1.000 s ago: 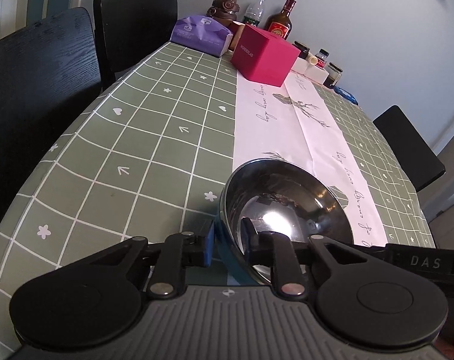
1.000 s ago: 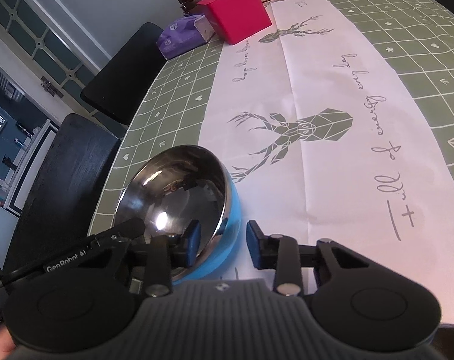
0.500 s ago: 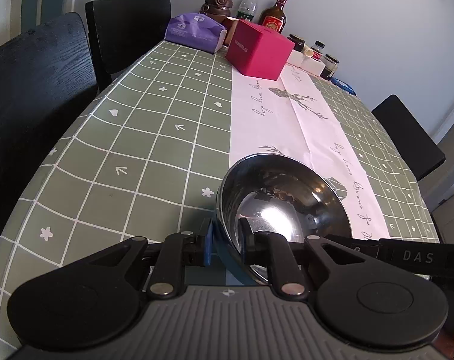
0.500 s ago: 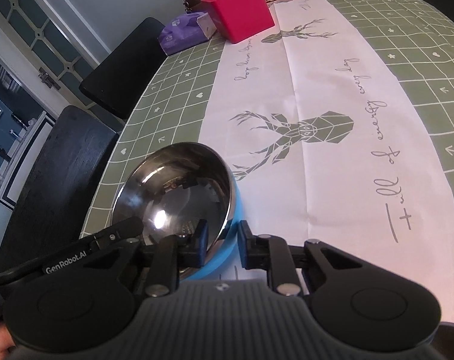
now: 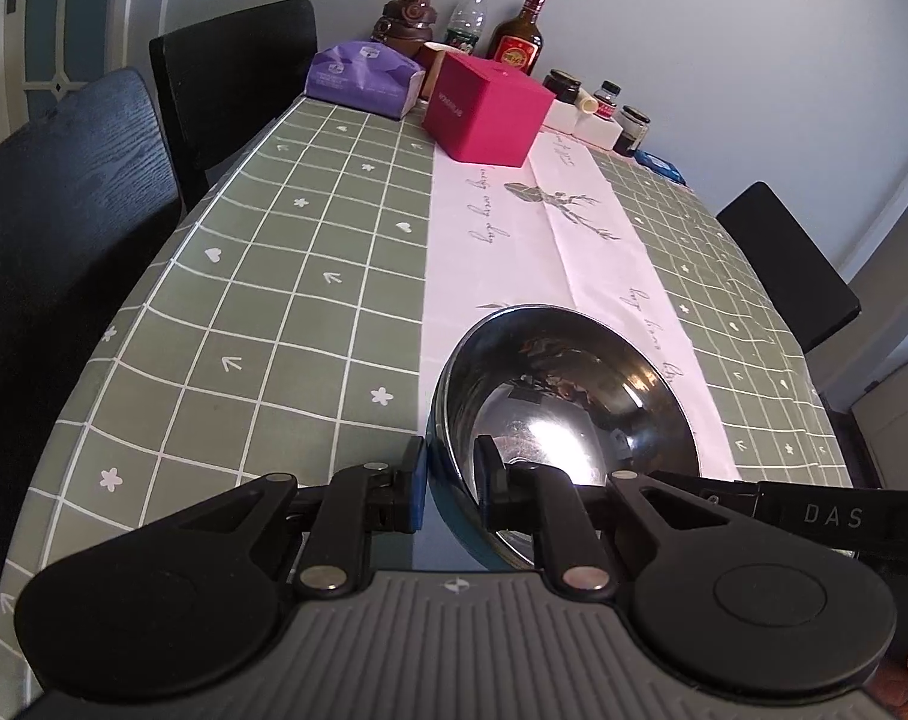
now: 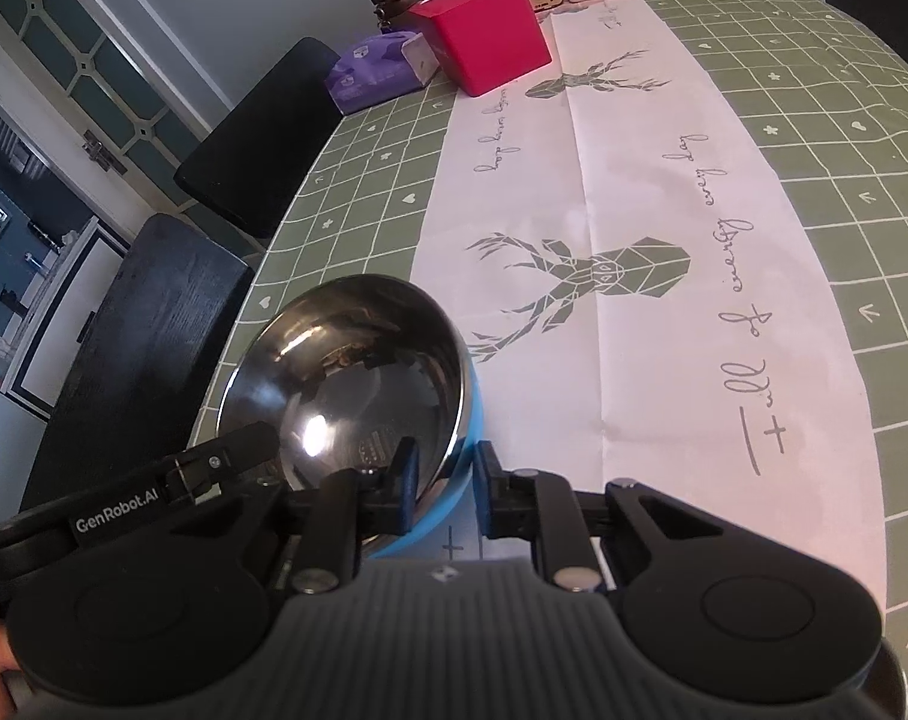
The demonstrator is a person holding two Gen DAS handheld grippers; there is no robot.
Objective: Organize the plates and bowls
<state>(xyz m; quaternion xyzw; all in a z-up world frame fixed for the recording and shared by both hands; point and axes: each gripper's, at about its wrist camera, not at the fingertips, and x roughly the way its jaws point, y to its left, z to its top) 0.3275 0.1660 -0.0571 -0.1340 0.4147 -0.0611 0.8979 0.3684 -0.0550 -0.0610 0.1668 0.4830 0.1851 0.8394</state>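
While both grippers pinch its rim from opposite sides, the steel bowl (image 5: pixel 565 414) sits tilted above the near end of the table, over the edge of the pale runner. Its inside is mirror-bright steel, throwing back a white glare and warped reflections; its outer shell is blue, clearest in the right wrist view (image 6: pixel 358 402). The left gripper (image 5: pixel 451 483) has one finger outside the blue wall and one inside the bowl, closed on the rim. The right gripper (image 6: pixel 445 480) grips the opposite rim the same way, one finger in the bowl, one outside.

Below lies a green checked tablecloth (image 5: pixel 262 312) with white grid lines, arrows, hearts and small flowers. Down its middle runs the white table runner (image 6: pixel 622 192), printed with geometric deer heads and script that reads "full of energy every day". At the far end stand a magenta box (image 5: pixel 487 108), a purple tissue pack (image 5: pixel 364 75), a brown round-topped container (image 5: pixel 409 21), a clear water bottle (image 5: pixel 469 21), a red-labelled liquor bottle (image 5: pixel 517 39) and several small dark jars (image 5: pixel 631 129). Black chairs (image 5: pixel 238 78) line the sides, and a pale wall rises behind. A glazed door (image 6: pixel 94 72) shows at the left in the right wrist view.

The left gripper's side bar reads "GenRobot.AI"; the right gripper's reads "DAS".
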